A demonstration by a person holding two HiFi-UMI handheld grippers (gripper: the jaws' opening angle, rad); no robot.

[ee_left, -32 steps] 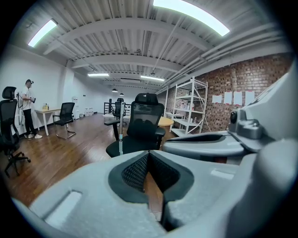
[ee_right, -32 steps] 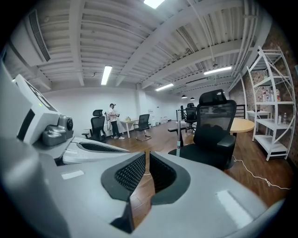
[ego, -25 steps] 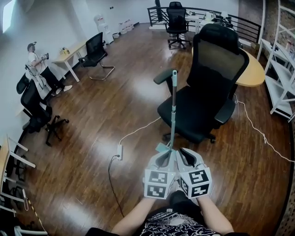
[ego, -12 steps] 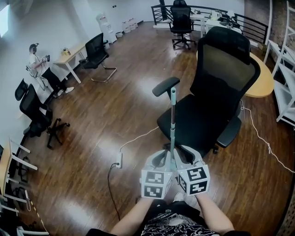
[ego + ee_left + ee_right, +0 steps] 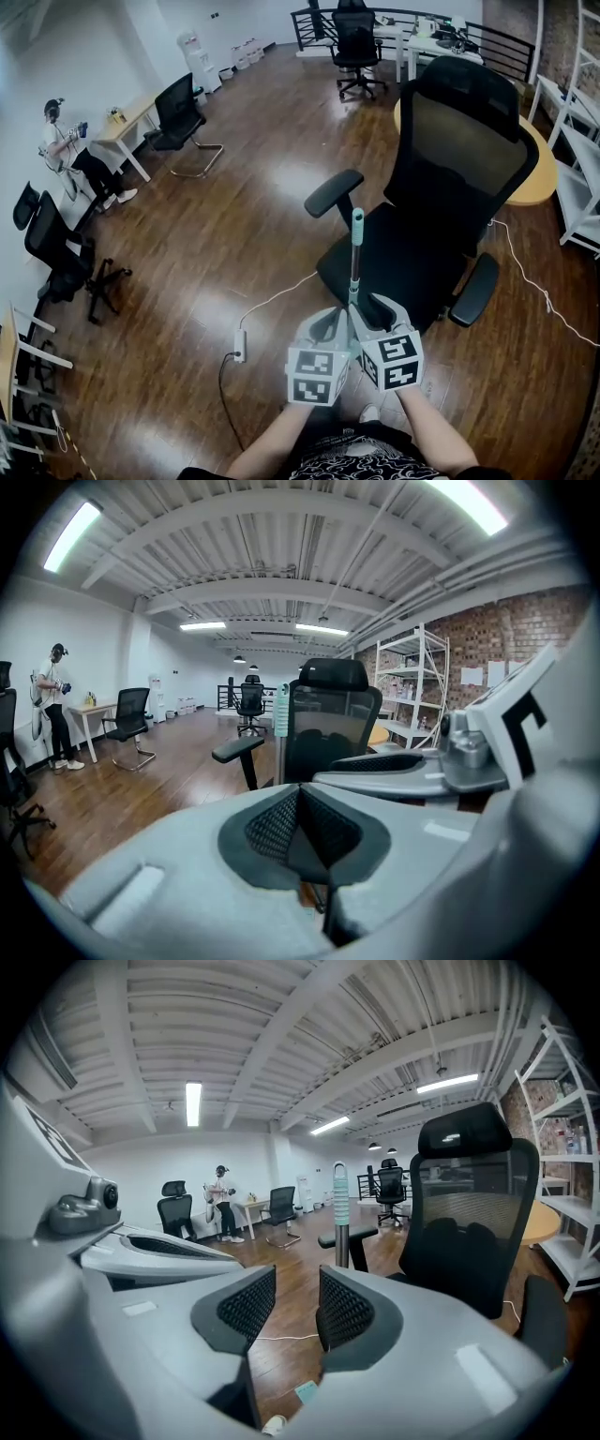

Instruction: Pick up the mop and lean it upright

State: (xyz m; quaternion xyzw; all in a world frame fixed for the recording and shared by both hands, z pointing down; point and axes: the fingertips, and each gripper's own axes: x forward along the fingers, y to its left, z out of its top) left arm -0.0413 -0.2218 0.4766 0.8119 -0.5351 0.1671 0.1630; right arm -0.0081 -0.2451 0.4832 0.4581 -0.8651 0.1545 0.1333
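Note:
The mop [image 5: 354, 262] is a thin grey pole with a pale green grip at its top. It stands nearly upright beside the black office chair [image 5: 450, 178], its top near the chair's left armrest [image 5: 333, 192]; whether pole and chair touch I cannot tell. My left gripper [image 5: 330, 319] sits left of the pole's lower part, shut, with nothing seen between its pads [image 5: 319, 832]; the pole [image 5: 280, 733] rises just beyond them. My right gripper [image 5: 377, 314] is right of the pole, its jaws opening and only floor in the gap [image 5: 297, 1283]. The pole [image 5: 341, 1213] stands past its tips.
A white cable and power strip [image 5: 241, 342] lie on the wooden floor to the left. A round wooden table [image 5: 536, 173] and white shelving [image 5: 581, 122] stand behind the chair. More office chairs [image 5: 178, 112] and a person [image 5: 58, 136] at a desk are far left.
The right gripper's jaws have opened. The view has closed in on the black chair, and the mop pole now looks steeper and shorter, with its top near the armrest.

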